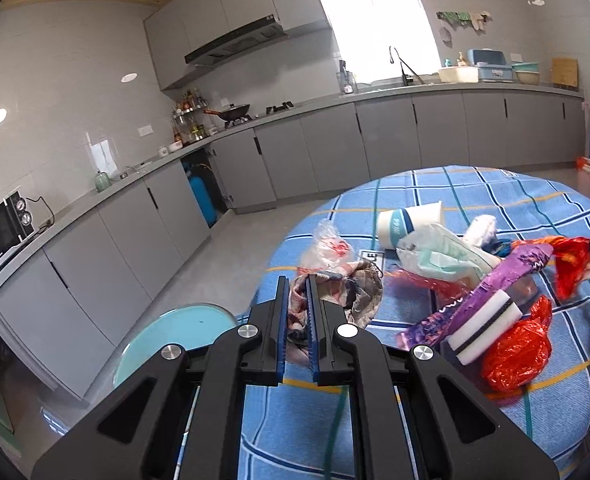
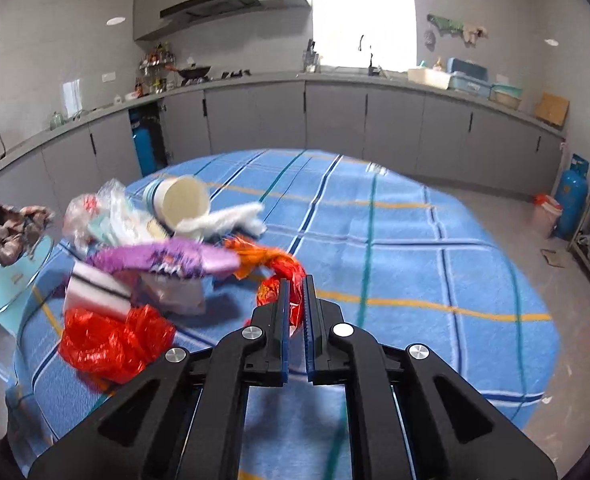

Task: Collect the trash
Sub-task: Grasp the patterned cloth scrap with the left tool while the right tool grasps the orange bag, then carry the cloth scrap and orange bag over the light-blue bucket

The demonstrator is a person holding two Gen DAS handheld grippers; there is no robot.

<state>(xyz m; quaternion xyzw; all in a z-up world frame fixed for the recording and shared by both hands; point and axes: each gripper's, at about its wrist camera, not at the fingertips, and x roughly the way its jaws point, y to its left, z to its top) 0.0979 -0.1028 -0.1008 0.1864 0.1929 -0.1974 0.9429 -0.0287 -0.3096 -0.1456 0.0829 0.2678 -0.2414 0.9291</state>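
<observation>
A pile of trash lies on the blue plaid table [image 2: 415, 248]. My left gripper [image 1: 296, 280] is shut on a crumpled patterned wrapper [image 1: 355, 292], held above the table's left edge; it also shows in the right wrist view [image 2: 13, 228]. My right gripper [image 2: 295, 280] is shut on a red-orange plastic wrapper [image 2: 279, 276], also seen from the left [image 1: 571, 264]. The pile holds a paper cup [image 2: 183, 200], a purple wrapper [image 2: 167, 258], a white sponge [image 1: 485, 326], a red plastic bag [image 1: 519, 352], clear bags [image 1: 435, 256] and white tissue [image 2: 231, 216].
A light blue round bin [image 1: 175, 340] stands on the floor left of the table, below the left gripper. Grey kitchen cabinets [image 1: 335, 148] run along the walls. A blue gas cylinder [image 2: 571, 200] and a small bin [image 2: 545, 212] stand at the right.
</observation>
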